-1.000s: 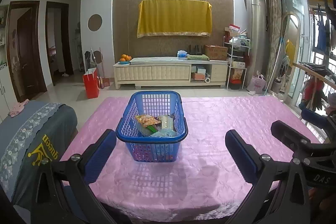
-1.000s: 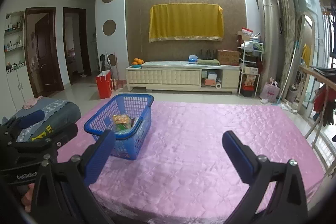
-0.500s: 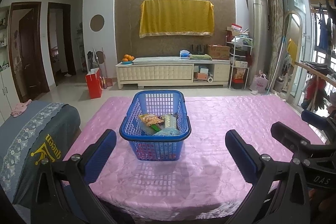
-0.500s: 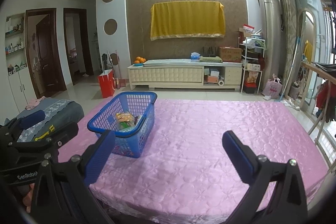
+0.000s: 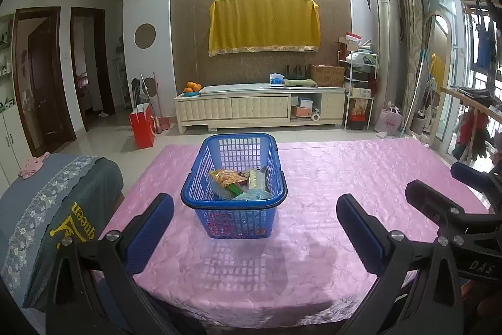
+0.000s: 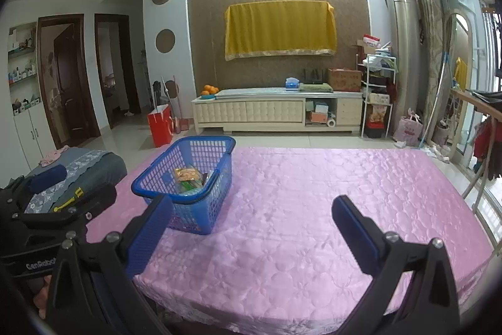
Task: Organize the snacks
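Both of my hand-held grippers are empty, with the fingers wide apart, touching nothing. My left hand-held gripper point(image 5: 254, 220) is above the near edge of the desk point(image 5: 345, 178), which has a pink quilted cover. The blue basket point(image 5: 233, 203) stands between its two blue pads, but further away and not touching them. In the basket lie the snacks point(image 5: 238, 181): an orange packet, something green and a pale blue bag. How many there are I cannot tell, because the basket wall hides the lower ones. My right hand-held gripper point(image 6: 251, 222) is over the bare pink cover, to the right of the basket. Its left pad covers the near corner of the basket. A chair with a grey cover point(image 5: 47, 203) stands just beside the left side of the desk.
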Tool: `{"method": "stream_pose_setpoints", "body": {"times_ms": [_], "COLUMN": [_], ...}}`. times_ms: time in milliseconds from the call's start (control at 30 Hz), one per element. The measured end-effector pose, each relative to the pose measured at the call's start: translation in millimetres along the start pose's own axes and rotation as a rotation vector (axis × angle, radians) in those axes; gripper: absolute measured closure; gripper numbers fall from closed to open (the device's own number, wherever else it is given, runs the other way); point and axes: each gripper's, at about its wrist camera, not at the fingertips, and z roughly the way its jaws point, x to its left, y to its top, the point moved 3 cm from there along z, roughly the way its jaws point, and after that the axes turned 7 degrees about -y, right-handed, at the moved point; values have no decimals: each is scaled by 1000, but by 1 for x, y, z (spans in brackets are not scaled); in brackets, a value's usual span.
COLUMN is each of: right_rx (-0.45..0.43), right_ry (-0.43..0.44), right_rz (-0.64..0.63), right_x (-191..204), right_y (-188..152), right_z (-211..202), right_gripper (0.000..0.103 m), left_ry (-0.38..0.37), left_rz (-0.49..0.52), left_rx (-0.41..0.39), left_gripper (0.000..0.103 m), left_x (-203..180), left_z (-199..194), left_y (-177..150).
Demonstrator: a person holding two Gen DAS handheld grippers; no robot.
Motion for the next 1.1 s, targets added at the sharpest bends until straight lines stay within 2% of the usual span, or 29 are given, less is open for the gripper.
{"method": "stream_pose_setpoints", "body": {"times_ms": [1100], "right_rx": [26], "right_ry": [16], "right_rz": [14], "right_x": [0], "right_y": [1], "right_z": [2], "right_gripper": [0], "left_ry": [3], "left_rz": [-9], "left_rx": [13], "left_gripper": [0], "left_x": [1], "left_z": [3], "left_y": [-5]}}
